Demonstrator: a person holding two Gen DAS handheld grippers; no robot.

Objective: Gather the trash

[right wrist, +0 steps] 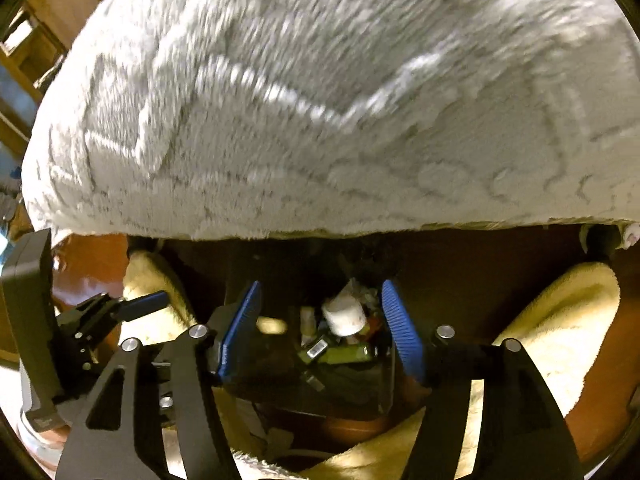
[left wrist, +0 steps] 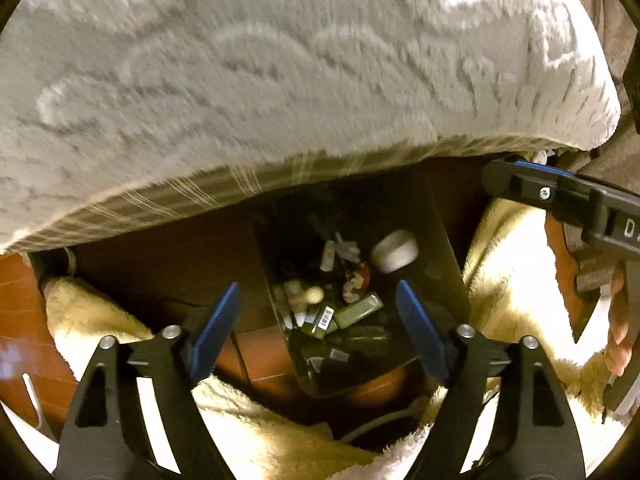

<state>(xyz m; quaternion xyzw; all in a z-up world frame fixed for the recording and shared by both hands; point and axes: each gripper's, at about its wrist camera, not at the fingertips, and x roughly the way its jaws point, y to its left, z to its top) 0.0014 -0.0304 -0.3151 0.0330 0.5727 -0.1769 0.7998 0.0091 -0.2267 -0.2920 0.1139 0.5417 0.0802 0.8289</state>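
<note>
A dark bin [left wrist: 444, 264] stands on the floor below the edge of a bed. It holds several pieces of trash: a white round tub [left wrist: 394, 256], small bottles, a green flat packet [left wrist: 358, 312] and a barcoded item. My left gripper [left wrist: 320, 328] is open and empty, above the bin's near side. My right gripper [right wrist: 320, 332] is open and empty, also above the bin [right wrist: 386, 384], with the white tub [right wrist: 344, 316] between its fingers in view but below them. The right gripper shows at the right of the left wrist view [left wrist: 520, 184].
A white fluffy bedcover [left wrist: 280, 72] fills the upper half of both views. Cream fleece blankets [left wrist: 508, 280] lie on the reddish wooden floor [left wrist: 24, 292] on both sides of the bin. The left gripper shows at the left of the right wrist view [right wrist: 140, 304].
</note>
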